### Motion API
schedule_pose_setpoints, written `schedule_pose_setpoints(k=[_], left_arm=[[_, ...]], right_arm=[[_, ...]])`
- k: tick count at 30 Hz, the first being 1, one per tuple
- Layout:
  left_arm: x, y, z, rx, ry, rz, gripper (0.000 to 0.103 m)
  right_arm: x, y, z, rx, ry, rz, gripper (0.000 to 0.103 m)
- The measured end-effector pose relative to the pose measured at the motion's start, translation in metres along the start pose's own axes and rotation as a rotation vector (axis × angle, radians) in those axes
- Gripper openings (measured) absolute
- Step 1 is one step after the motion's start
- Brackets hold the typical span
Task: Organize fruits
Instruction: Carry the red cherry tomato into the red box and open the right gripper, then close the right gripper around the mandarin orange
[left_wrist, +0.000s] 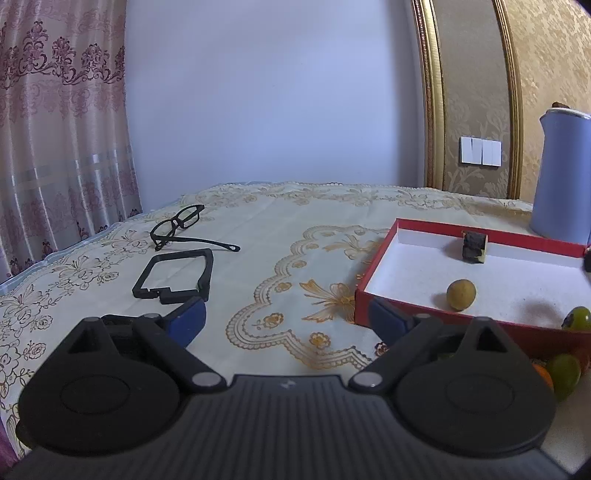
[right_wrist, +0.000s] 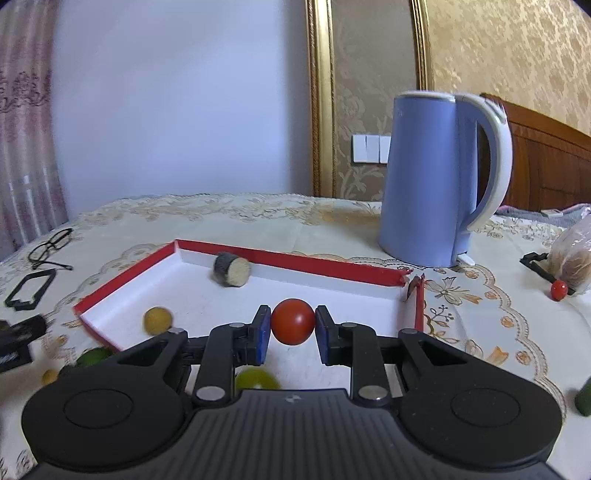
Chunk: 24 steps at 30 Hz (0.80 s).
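Note:
My right gripper (right_wrist: 292, 323) is shut on a red tomato (right_wrist: 293, 321) and holds it above the white inside of the red-rimmed box (right_wrist: 280, 260). In the box lie a yellow round fruit (right_wrist: 157, 319), a green fruit (right_wrist: 256, 378) under the gripper, and a dark-skinned cut piece (right_wrist: 232, 274). My left gripper (left_wrist: 288, 321) is open and empty over the tablecloth, left of the box (left_wrist: 373, 299). The left wrist view shows the yellow fruit (left_wrist: 460, 294), the cut piece (left_wrist: 474, 246) and green fruits (left_wrist: 578, 318) (left_wrist: 563, 374).
A blue kettle (right_wrist: 428, 177) stands behind the box. Glasses (left_wrist: 177, 223) and a black frame part (left_wrist: 173, 275) lie at the left. A small red tomato (right_wrist: 559, 290), a bag (right_wrist: 572, 254) and a green fruit (right_wrist: 585, 400) are at the right. Green and yellow fruits (right_wrist: 94, 356) lie outside the box's left corner.

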<state>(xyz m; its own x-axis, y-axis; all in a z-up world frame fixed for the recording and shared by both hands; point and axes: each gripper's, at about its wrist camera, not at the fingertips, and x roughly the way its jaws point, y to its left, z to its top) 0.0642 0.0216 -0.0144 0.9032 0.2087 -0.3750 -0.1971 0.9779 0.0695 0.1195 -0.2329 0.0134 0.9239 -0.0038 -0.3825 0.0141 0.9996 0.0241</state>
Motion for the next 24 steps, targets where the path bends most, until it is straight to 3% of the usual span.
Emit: schedule_pose_setpoints(k=[5, 11, 24], left_arm=[[0.0, 0.001, 0.0, -0.006, 0.004, -0.002, 0.095], [0.001, 0.004, 0.0, -0.022, 0.01, -0.009, 0.095], [0.009, 0.02, 0.002, -0.114, 0.061, -0.047, 0.099]], right_arm=[[0.024, -0.01, 0.004, 0.052, 0.048, -0.035, 0.025], [-0.008, -0.018, -0.01, 0.054, 0.025, -0.018, 0.025], [-0.075, 0.01, -0.058, 0.054, -0.032, 0.167, 0.028]])
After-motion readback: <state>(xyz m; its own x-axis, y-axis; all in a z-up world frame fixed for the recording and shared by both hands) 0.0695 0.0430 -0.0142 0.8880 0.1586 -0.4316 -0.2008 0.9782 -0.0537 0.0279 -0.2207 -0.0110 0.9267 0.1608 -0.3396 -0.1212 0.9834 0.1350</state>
